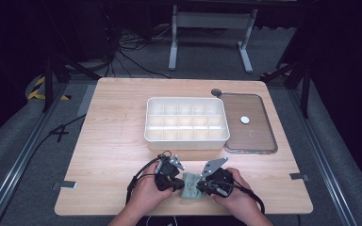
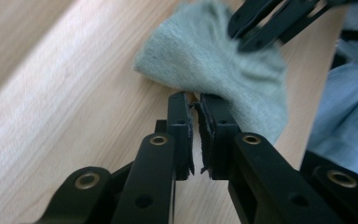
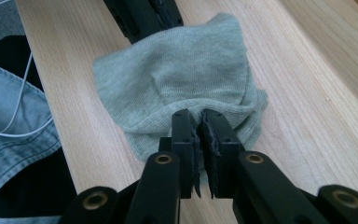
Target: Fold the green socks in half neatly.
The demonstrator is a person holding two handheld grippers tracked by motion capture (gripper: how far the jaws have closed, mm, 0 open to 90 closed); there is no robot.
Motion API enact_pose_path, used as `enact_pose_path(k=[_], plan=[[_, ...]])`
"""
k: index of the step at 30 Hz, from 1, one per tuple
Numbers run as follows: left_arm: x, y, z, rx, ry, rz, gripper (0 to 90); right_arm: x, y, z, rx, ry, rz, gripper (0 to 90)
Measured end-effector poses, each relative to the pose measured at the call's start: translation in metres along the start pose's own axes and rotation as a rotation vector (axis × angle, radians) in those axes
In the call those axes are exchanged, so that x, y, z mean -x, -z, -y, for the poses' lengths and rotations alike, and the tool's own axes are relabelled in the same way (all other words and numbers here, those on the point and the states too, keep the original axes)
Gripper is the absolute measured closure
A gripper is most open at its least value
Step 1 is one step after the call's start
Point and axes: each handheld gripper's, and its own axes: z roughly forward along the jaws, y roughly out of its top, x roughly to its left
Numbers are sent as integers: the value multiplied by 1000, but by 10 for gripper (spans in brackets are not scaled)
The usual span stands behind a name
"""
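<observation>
In the right gripper view the right gripper (image 3: 198, 122) has its black jaws pinched almost together on the near edge of a grey-green knitted cloth (image 3: 182, 74), a fold of the fabric caught between the ragged pads. In the left gripper view the left gripper (image 2: 195, 103) has its jaws nearly together too, a thin slit between them, tips pressed against the hem of the same cloth (image 2: 214, 65); whether fabric sits between them or merely touches the tips cannot be told. The cloth is soft, fine-ribbed and crumpled into a loose mound on the pale wooden table (image 1: 113, 141), near its front edge, between the two grippers. The high view shows what the close ones do not: both hands (image 1: 146, 190) meeting at the cloth (image 1: 189, 186), and farther back a white plastic organiser box (image 1: 187, 123) split into small square compartments, with a flat grey-rimmed tray (image 1: 252, 141) just beside it carrying a small white disc (image 1: 245, 120)
</observation>
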Motion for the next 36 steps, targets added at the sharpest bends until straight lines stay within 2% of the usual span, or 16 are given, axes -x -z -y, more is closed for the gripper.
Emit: enact_pose_path(k=[1, 4, 11, 14, 18, 20, 25, 28, 32, 36], plan=[[0, 0, 0, 0, 0, 0, 818, 0, -1, 0, 5, -1, -2, 832], [6, 1, -3, 25, -45, 8, 801, 0, -1, 0, 14, -6, -3, 832], [15, 0, -8, 33, -122, 2, 762, -1, -3, 1, 39, -24, -13, 830], [16, -2, -8, 22, -123, -1, 750, 0, -4, 2, 52, -30, -22, 829], [23, -4, -11, 11, -151, -57, 741, 2, -6, 3, 68, -49, -24, 832], [24, -3, -11, 28, -167, -75, 710, 2, -5, 4, 68, -52, -30, 832], [25, -2, -12, 68, -193, -40, 666, 5, -5, 6, 85, -64, -52, 828], [27, -5, -13, 52, -213, -39, 648, 7, -6, 8, 98, -73, -63, 824], [27, -8, -15, 41, -217, -42, 643, 10, -6, 12, 122, -92, -78, 819], [29, -9, -17, 31, -215, -50, 639, 9, -6, 13, 121, -91, -73, 817]])
